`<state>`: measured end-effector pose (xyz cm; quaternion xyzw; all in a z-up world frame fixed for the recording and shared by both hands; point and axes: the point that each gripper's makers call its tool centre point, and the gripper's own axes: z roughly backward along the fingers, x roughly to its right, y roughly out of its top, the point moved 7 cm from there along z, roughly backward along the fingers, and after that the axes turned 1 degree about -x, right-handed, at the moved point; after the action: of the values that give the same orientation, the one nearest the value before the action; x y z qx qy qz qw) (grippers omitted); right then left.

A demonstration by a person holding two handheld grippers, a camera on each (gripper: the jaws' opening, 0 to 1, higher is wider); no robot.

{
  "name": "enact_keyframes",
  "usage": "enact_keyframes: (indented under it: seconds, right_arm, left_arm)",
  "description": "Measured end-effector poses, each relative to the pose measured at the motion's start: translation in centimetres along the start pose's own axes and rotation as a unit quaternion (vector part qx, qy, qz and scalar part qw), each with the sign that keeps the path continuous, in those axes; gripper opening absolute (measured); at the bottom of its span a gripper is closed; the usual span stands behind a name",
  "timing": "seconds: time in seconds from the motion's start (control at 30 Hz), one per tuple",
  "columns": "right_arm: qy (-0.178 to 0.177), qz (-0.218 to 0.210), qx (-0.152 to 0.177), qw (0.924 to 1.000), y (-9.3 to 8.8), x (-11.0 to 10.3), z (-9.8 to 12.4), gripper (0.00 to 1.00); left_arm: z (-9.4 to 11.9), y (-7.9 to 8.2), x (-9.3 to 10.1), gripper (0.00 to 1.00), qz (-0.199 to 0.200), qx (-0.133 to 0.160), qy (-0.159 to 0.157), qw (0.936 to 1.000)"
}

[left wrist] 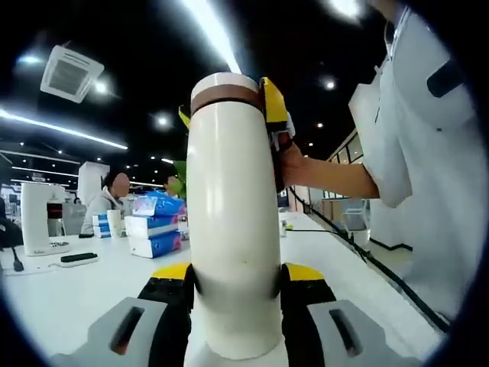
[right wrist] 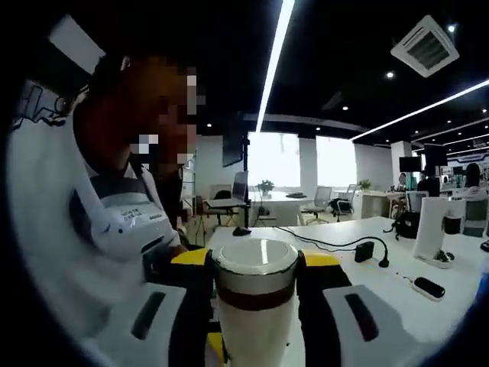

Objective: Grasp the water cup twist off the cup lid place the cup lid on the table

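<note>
A tall cream water cup (left wrist: 232, 229) stands between the jaws of my left gripper (left wrist: 237, 284), which is shut on its lower body. Its white cup lid (left wrist: 224, 82) with a brown band sits on top, and the yellow-tipped right gripper (left wrist: 273, 115) clamps that lid from the far side. In the right gripper view the cup lid (right wrist: 254, 264) and the brown band sit between the jaws of my right gripper (right wrist: 255, 274), which is shut on the lid. A person's hand (left wrist: 294, 164) holds the right gripper.
The white table (left wrist: 69, 294) carries blue tissue packs (left wrist: 155, 233), a white appliance (left wrist: 40, 218) and a black remote (left wrist: 78, 258). A black cable (right wrist: 336, 246), a small black device (right wrist: 429, 287) and a white machine (right wrist: 433, 229) lie on the table (right wrist: 367, 290). A person in white (left wrist: 428, 153) stands close.
</note>
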<state>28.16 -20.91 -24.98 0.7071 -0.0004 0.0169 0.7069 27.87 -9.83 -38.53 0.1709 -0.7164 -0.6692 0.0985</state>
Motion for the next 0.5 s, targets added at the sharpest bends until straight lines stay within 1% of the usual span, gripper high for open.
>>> enact_keyframes:
  seconds: [0.03,0.07,0.1,0.13,0.17,0.2,0.23,0.27,0.3,0.33,0.37,0.4,0.43,0.47,0.5]
  right_arm:
    - [0.004,-0.001,0.001,1.0000,0.0,0.0,-0.1,0.46]
    - [0.007,-0.020,0.044,0.9988,1.0,0.4,0.6,0.46]
    - [0.009,-0.022,0.038,0.9990,1.0,1.1,1.9,0.46]
    - [0.007,-0.026,0.029,0.9992,0.7,1.3,2.2,0.46]
    - [-0.002,-0.035,0.036,0.9987,0.7,1.3,2.4,0.46]
    - [-0.009,-0.034,0.026,0.9990,0.4,1.1,2.3,0.46]
    - [-0.020,-0.047,0.029,0.9983,0.3,1.0,2.3,0.47]
    - [-0.042,-0.053,0.014,0.9976,0.1,0.9,2.2,0.50]
    - [-0.071,-0.049,0.010,0.9962,0.2,0.9,2.2,0.54]
    - [-0.100,-0.041,0.002,0.9942,0.4,0.6,2.3,0.60]
    - [-0.121,-0.050,0.003,0.9914,0.7,-0.2,1.7,0.66]
    - [-0.139,-0.050,0.001,0.9891,0.9,-1.0,1.1,0.71]
    - [-0.159,-0.049,0.007,0.9861,1.2,-1.9,0.5,0.75]
    - [-0.180,-0.044,0.010,0.9827,1.6,-2.5,0.3,0.77]
    - [-0.203,-0.043,0.004,0.9782,1.8,-3.2,0.1,0.78]
  left_arm:
    - [0.0,0.0,0.0,0.46,0.000,0.000,0.000,1.0000]
    - [0.0,0.0,0.0,0.46,0.001,0.000,0.000,1.0000]
    - [0.0,0.0,-0.1,0.46,0.001,0.000,0.000,1.0000]
    - [0.0,0.0,-0.1,0.46,0.001,0.000,0.000,1.0000]
    - [0.0,0.0,-0.1,0.46,0.001,0.000,0.001,1.0000]
    - [0.0,0.0,-0.1,0.46,0.002,0.000,0.001,1.0000]
    - [0.0,0.0,-0.1,0.46,0.001,0.000,0.001,1.0000]
    - [0.0,0.0,-0.1,0.46,0.001,0.000,0.001,1.0000]
    - [0.0,0.0,-0.1,0.46,0.000,0.000,0.001,1.0000]
    - [0.0,0.0,-0.1,0.46,-0.002,0.000,0.000,1.0000]
    - [-0.1,0.0,-0.1,0.46,-0.005,0.001,0.001,1.0000]
    - [-0.1,0.0,-0.1,0.46,-0.005,0.000,0.001,1.0000]
    - [-0.1,-0.1,-0.1,0.46,-0.006,0.000,0.001,1.0000]
    - [-0.1,-0.1,-0.2,0.46,-0.006,-0.001,0.002,1.0000]
    - [-0.1,-0.1,-0.2,0.46,-0.007,-0.001,0.002,1.0000]
